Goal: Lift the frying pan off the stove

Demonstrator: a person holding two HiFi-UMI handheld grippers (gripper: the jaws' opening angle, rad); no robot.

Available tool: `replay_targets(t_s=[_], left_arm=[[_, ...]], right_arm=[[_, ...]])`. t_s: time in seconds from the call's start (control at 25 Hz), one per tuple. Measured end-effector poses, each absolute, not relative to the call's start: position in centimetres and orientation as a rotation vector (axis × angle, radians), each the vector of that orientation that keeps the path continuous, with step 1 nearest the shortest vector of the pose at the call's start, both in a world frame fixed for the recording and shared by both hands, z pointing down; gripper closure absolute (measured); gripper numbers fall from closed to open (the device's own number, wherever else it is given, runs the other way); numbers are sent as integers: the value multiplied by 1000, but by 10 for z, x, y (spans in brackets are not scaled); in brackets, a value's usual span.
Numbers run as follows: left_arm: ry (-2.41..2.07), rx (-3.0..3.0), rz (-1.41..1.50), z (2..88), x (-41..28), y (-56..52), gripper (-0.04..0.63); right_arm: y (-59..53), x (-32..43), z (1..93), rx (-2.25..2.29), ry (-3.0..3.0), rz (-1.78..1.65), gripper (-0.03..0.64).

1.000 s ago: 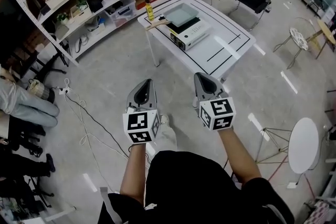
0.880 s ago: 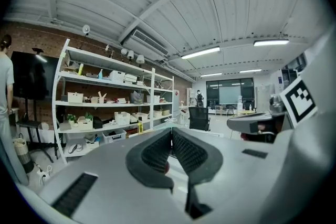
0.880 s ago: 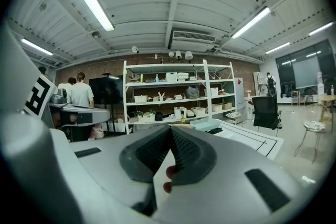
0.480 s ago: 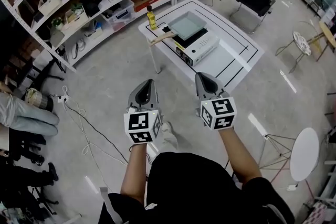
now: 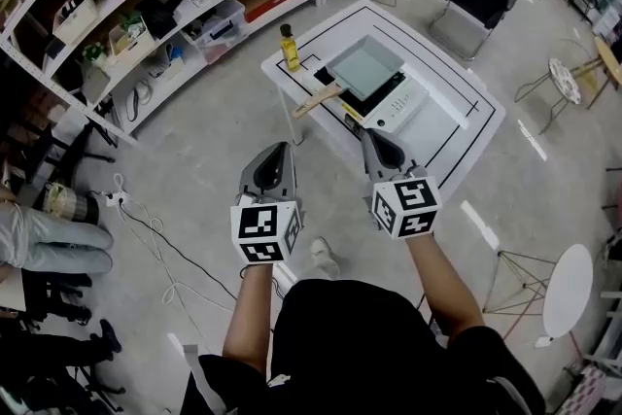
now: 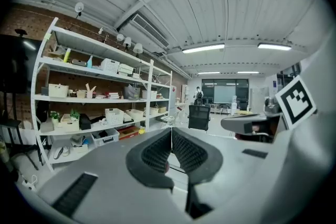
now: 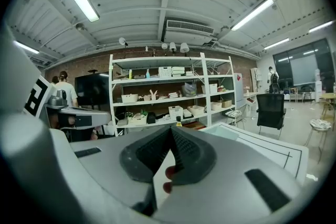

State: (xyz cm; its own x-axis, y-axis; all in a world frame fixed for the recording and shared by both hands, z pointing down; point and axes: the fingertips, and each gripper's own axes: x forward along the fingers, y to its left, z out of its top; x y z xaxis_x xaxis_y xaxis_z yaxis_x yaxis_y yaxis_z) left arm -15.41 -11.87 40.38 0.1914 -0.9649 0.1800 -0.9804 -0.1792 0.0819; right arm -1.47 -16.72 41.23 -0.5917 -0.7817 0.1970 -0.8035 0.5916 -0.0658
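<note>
Both the left hand-held gripper [image 5: 280, 151] and right hand-held gripper [image 5: 374, 140] are pressed together, empty, well short of the frying pan [image 5: 365, 68] sitting on the stove [image 5: 405, 102] on the surface [image 5: 459, 126], so closed tips could knock its jutting handle [image 5: 318, 99] askew.

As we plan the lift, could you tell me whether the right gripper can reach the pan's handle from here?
Probably not yet. The right gripper is shut and looks short of the handle, which juts toward the table edge. Nothing stands between them.
</note>
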Motion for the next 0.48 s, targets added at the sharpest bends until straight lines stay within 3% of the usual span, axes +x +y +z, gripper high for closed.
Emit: replay_targets(t_s=[0.48], left_arm=[[-1681,2344,172,427,-181,-185,583]], right_arm=[[-224,-60,429,1395,-2597,236,620]])
